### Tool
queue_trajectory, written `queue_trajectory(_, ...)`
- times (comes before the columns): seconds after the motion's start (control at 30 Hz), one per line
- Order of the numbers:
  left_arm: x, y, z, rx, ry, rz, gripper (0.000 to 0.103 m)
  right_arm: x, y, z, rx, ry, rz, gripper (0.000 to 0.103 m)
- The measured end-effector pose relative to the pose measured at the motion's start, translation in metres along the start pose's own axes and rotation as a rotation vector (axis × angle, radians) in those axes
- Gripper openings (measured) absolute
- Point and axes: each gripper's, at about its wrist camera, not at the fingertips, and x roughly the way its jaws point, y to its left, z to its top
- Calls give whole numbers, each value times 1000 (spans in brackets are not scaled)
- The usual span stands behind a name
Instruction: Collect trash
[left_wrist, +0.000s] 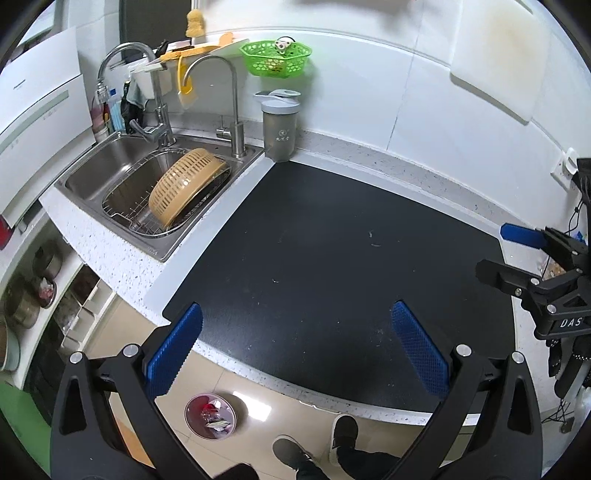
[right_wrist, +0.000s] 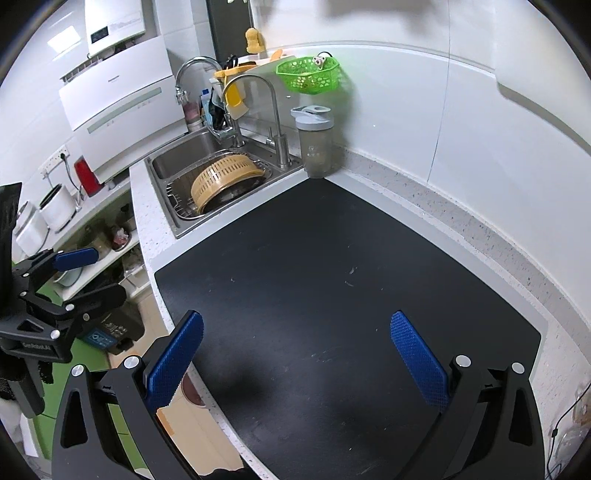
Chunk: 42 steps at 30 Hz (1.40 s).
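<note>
While over black mat (left_wrist: 332, 258), left gripper (left_wrist: 295, 332) and right gripper (right_wrist: 295, 339) gape wide, empty

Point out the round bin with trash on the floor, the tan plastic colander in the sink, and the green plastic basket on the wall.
Round bin (left_wrist: 210, 415), left wrist view, on the trash inside.
Tan plastic colander (left_wrist: 184, 184), left wrist view, its slotted side.
Green plastic basket (right_wrist: 308, 77), right wrist view, front mesh wall.

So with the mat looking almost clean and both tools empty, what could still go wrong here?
Two things, probably. The scraps left on the black mat are tiny specks, so the wide blue fingers of the left tool might fail to pinch them. And the trash bin sits on the floor below the counter edge, so a dropped piece could miss it.
</note>
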Motion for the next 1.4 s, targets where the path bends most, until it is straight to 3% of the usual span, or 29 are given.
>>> queue_trajectory(0.17, 4, -4, 5, -4, 11, 27, 100, 3, -2, 6, -10, 2, 5, 97)
queue_trajectory(0.37, 10, 3, 8, -62, 31, -35, 100, 7, -4, 8, -16, 12, 9, 97)
queue_trajectory(0.6, 13, 5, 8, -94, 26, -28, 100, 11, -5, 12, -16, 18, 17, 97)
queue_trajectory(1.4, 13, 7, 9, -83, 16, 1, 100, 17, -4, 17, -28, 23, 20, 97)
